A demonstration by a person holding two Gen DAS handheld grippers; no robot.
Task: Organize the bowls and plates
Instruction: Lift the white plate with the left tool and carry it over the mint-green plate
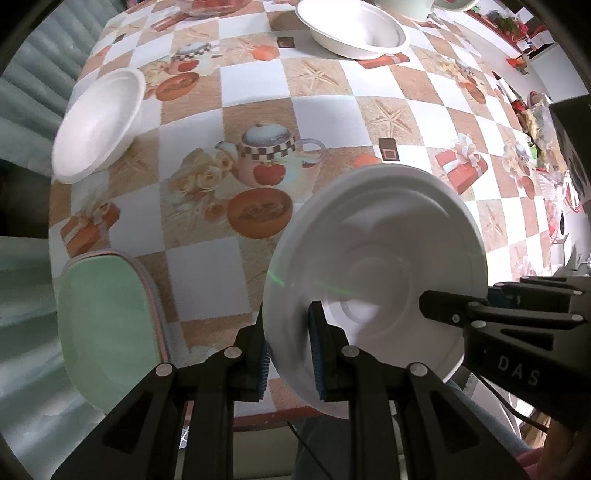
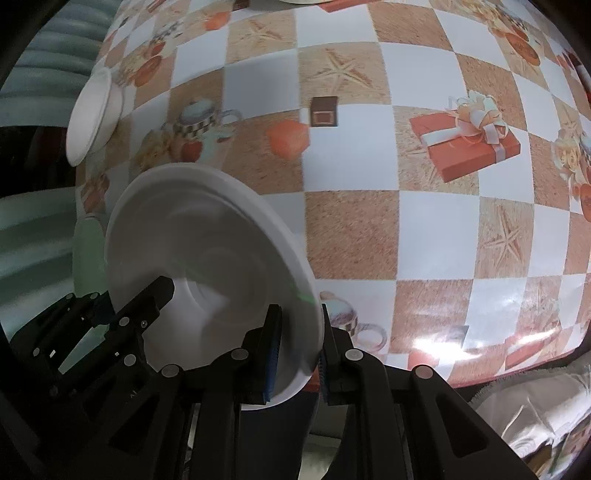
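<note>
A white foam bowl (image 1: 376, 258) hangs tilted above the near edge of the table, held by both grippers on opposite sides of its rim. My left gripper (image 1: 290, 328) is shut on the rim's near left side, one pad on each face. My right gripper (image 1: 461, 297) grips the right side. In the right wrist view the same bowl (image 2: 207, 251) fills the lower left, with my right gripper (image 2: 301, 317) shut on its rim and my left gripper (image 2: 125, 295) clamped on the far side.
A second white bowl (image 1: 99, 125) sits near the table's left edge and a third (image 1: 354, 29) at the far side. A green plate (image 1: 107, 325) lies at the near left corner. The checkered tablecloth (image 1: 251, 85) covers the table. Clutter lines the far right.
</note>
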